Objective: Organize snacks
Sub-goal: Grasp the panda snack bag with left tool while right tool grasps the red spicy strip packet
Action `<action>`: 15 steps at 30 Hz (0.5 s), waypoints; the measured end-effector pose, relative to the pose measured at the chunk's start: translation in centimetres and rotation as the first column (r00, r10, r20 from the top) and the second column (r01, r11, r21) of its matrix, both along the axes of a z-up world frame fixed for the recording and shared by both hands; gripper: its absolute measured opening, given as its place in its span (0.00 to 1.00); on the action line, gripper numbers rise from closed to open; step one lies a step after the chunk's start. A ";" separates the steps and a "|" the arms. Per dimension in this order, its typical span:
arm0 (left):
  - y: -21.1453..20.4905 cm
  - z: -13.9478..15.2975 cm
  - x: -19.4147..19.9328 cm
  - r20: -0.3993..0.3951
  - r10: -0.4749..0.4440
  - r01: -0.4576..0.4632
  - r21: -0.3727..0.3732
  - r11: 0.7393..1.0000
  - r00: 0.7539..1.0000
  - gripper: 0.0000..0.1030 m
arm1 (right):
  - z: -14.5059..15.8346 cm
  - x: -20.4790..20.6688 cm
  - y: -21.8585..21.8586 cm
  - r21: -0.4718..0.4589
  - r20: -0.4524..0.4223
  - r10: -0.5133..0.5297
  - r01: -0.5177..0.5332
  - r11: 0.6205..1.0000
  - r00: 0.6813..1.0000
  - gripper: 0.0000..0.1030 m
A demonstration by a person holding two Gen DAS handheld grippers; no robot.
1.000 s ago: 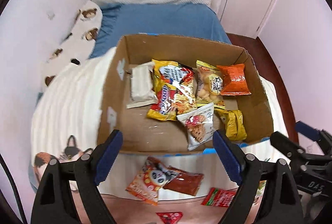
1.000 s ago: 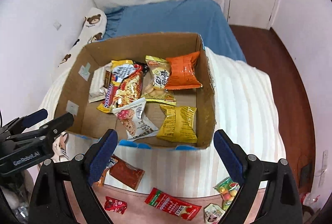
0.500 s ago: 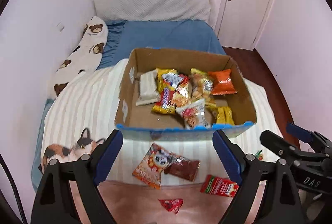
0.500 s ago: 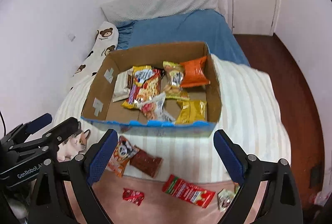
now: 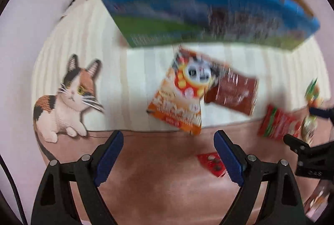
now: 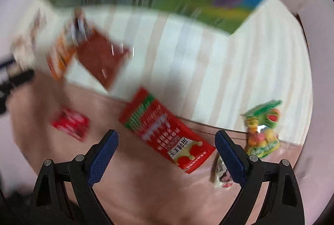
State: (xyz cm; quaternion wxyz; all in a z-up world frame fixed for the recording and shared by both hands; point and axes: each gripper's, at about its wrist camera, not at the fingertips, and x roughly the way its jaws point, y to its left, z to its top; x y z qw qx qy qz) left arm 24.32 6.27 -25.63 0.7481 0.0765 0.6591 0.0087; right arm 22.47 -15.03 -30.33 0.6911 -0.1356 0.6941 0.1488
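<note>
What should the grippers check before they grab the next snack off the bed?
1. Left gripper open with nothing in it: ok.
2. Right gripper open with nothing in it: ok.
3. Long red packet lies flat ahead of the right gripper, nothing on top: ok.
4. Orange panda packet ahead of the left gripper is free: not ok, it overlaps the brown packet.
5. Box has room left: cannot tell, too blurred.

Cardboard box (image 5: 208,14) blocks the far side of the bed. Loose packets crowd the blanket's near edge: panda bag (image 5: 181,97), brown pack (image 5: 233,93), long red packet (image 6: 167,133), candy bag (image 6: 263,131). Open blanket (image 6: 208,53) between box and packets.
</note>
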 end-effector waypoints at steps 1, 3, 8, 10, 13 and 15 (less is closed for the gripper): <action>-0.1 -0.6 -0.2 -0.014 -0.011 0.011 0.008 1.000 1.000 0.86 | -0.8 -0.1 0.4 -0.027 -0.003 0.026 -0.026 0.999 1.000 0.93; -0.3 -1.4 -0.4 -0.027 -0.022 0.023 0.012 1.000 0.999 0.86 | -3.6 -0.6 1.7 -0.116 -0.034 0.133 -0.136 0.984 0.991 0.93; -0.3 -1.4 0.1 -0.018 -0.052 0.052 0.004 0.999 0.998 0.86 | -6.3 -0.4 2.2 -0.159 -0.052 0.173 -0.179 0.971 0.984 0.89; -0.3 -0.9 0.8 0.001 -0.067 0.067 0.012 0.998 0.998 0.86 | -5.9 0.2 1.3 -0.115 -0.049 0.092 -0.097 0.989 0.995 0.78; -0.4 -0.4 2.5 0.014 -0.096 0.096 0.014 0.995 0.995 0.86 | -5.1 1.7 -1.9 0.008 -0.070 -0.170 0.171 0.985 0.983 0.75; -0.9 -0.7 3.6 0.001 -0.132 0.132 0.012 0.991 0.991 0.86 | -5.1 2.4 -4.9 0.110 -0.131 -0.367 0.382 0.918 0.921 0.75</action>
